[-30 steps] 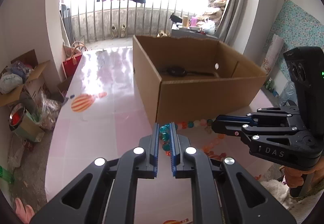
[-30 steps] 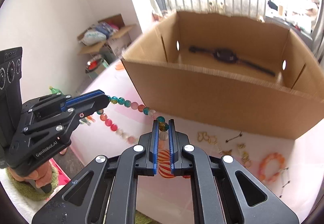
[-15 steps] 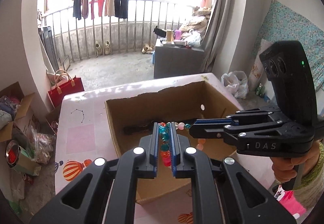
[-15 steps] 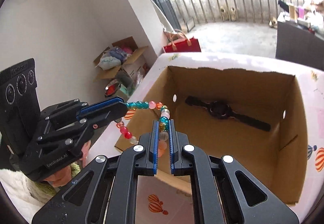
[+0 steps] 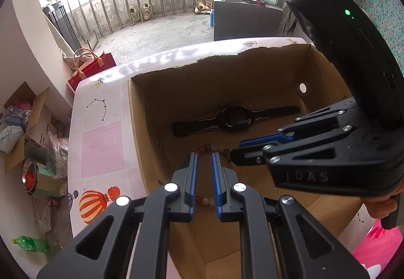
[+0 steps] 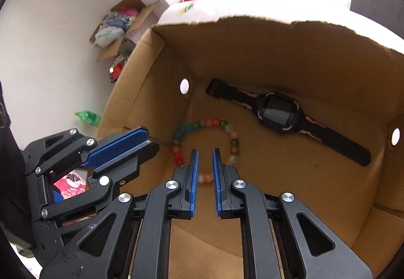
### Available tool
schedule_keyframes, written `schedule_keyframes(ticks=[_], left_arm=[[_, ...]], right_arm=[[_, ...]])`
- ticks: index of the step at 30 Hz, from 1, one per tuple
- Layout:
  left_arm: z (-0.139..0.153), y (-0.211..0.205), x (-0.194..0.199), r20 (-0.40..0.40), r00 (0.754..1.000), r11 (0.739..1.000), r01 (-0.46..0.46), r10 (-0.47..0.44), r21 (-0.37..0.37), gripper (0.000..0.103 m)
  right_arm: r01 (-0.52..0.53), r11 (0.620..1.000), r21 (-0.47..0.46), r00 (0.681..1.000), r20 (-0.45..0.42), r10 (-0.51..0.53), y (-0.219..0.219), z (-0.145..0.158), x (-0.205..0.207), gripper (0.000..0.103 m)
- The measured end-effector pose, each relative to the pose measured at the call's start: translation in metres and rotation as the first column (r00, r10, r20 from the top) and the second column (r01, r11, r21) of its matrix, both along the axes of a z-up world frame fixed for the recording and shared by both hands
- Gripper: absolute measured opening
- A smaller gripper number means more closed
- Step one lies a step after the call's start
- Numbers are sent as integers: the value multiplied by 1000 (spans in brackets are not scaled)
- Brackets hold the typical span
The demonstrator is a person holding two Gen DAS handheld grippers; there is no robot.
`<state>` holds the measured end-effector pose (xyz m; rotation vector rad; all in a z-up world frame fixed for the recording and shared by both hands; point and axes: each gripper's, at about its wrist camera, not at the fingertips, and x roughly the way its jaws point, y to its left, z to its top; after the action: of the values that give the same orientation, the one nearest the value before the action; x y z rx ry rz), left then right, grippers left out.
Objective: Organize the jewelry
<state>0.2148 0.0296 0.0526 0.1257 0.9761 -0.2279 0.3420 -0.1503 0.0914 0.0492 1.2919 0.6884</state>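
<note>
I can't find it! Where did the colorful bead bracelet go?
The bead bracelet lies on the floor of the cardboard box, in its left corner beside the black watch.

Raised letters "DAS" on side of right gripper (image 5: 233, 152) body, right of left claw; preceding character unclear.

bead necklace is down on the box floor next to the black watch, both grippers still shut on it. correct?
Not quite. The bead necklace does lie on the floor of the cardboard box beside the black watch, but both grippers are open. The right wrist view shows the right gripper parted with the beads lying loose beyond it; the left gripper is parted too.
</note>
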Motion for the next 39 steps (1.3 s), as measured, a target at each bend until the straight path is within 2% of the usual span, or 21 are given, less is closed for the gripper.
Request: schedule_keyframes(ticks=[4, 7, 9, 12, 15, 18, 21, 23, 25, 27, 30, 32, 34, 39], left_arm=[[11, 18, -20, 56, 998, 996, -22, 27, -86, 12], [24, 33, -45, 116, 993, 990, -18, 35, -141, 14], [33, 44, -67, 161, 987, 986, 0, 28, -169, 18], [46, 56, -102, 247, 969, 982, 33, 15, -188, 30], [45, 66, -139, 313, 950, 965, 73, 10, -252, 37], [25, 66, -163, 298, 955, 948, 83, 12, -307, 41], [-4, 47, -179, 259, 966, 952, 90, -12, -291, 41], [-22, 31, -179, 207, 978, 962, 80, -26, -261, 41], [-34, 15, -180, 191, 981, 969, 89, -44, -233, 41], [-45, -2, -178, 179, 981, 976, 107, -73, -190, 41], [-60, -30, -173, 168, 979, 989, 129, -116, -71, 40], [-68, -46, -170, 165, 975, 988, 151, -148, -9, 37], [-72, -57, -165, 155, 973, 985, 172, -171, 9, 36], [-76, -70, -148, 122, 975, 982, 189, -187, -4, 31]], right_arm=[[57, 995, 79, 994, 90, -64, -25, 18, -15, 11], [100, 987, 123, 975, 186, -122, -54, 40, -44, 12], [110, 981, 159, 962, 232, -145, -75, 58, -68, 13], [141, 973, 184, 924, 329, -196, -103, 81, -110, 22], [171, 960, 220, 895, 373, -245, -125, 90, -151, 22], [207, 951, 232, 882, 376, -283, -137, 79, -188, 24], [234, 946, 224, 887, 348, -302, -143, 53, -215, 25], [257, 949, 181, 903, 306, -302, -139, 30, -221, 25], [256, 955, 152, 918, 271, -289, -133, 12, -220, 25], [252, 962, 104, 916, 294, -272, -126, 4, -220, 25], [234, 970, 65, 909, 340, -242, -116, -4, -219, 25], [235, 972, 21, 901, 371, -226, -110, -12, -220, 25], [218, 976, 11, 898, 390, -205, -107, -18, -222, 25], [174, 983, 50, 899, 399, -179, -114, -22, -224, 25]])
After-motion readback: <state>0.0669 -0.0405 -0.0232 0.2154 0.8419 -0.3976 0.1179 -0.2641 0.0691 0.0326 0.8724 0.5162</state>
